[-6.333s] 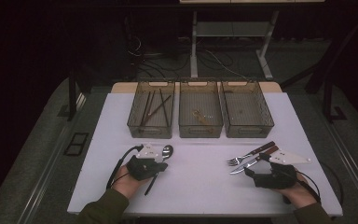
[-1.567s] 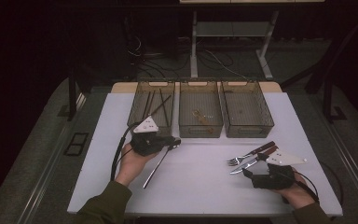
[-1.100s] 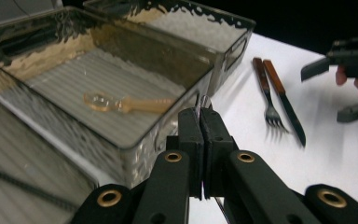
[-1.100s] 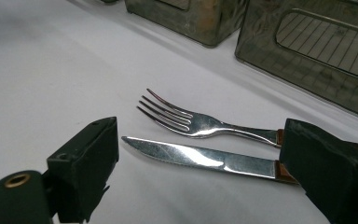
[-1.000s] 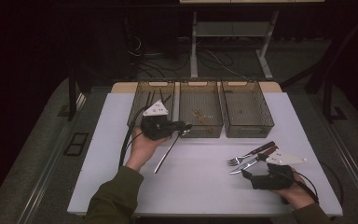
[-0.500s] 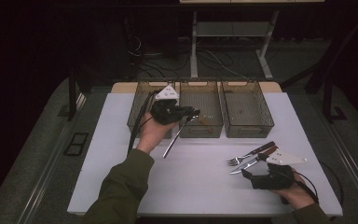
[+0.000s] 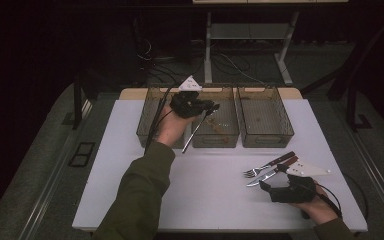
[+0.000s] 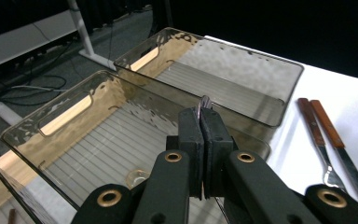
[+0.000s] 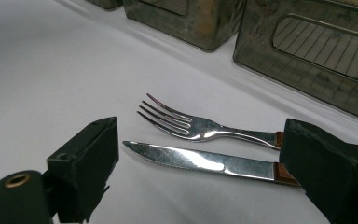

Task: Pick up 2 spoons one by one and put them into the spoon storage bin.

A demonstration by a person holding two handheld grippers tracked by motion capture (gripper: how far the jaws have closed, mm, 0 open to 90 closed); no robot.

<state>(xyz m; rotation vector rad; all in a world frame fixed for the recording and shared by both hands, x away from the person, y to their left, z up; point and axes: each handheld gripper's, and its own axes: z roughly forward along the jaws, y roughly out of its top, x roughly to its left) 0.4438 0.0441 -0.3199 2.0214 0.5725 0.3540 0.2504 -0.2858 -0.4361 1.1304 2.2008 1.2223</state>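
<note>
My left gripper (image 7: 207,106) is shut on a metal spoon (image 7: 194,132) and holds it in the air at the front left of the middle bin (image 7: 230,135). The spoon's handle slants down toward the table. In the left gripper view a thin metal edge of the spoon (image 8: 205,101) pokes up between the closed jaws over that middle bin (image 8: 70,116). My right gripper (image 7: 272,179) rests on the table at the front right, open, with its jaws either side of a fork (image 9: 191,123) and a knife (image 9: 191,158), both with brown handles.
Three clear brown bins stand in a row at the back of the white table (image 7: 205,200): a left bin (image 7: 147,125), the middle one, and a right bin (image 7: 265,120). The left forearm reaches across the table's left half.
My left gripper has lifted the spoon from the front left of the table and carried it back and right to the middle bin. The right gripper has stayed by the fork and knife.
</note>
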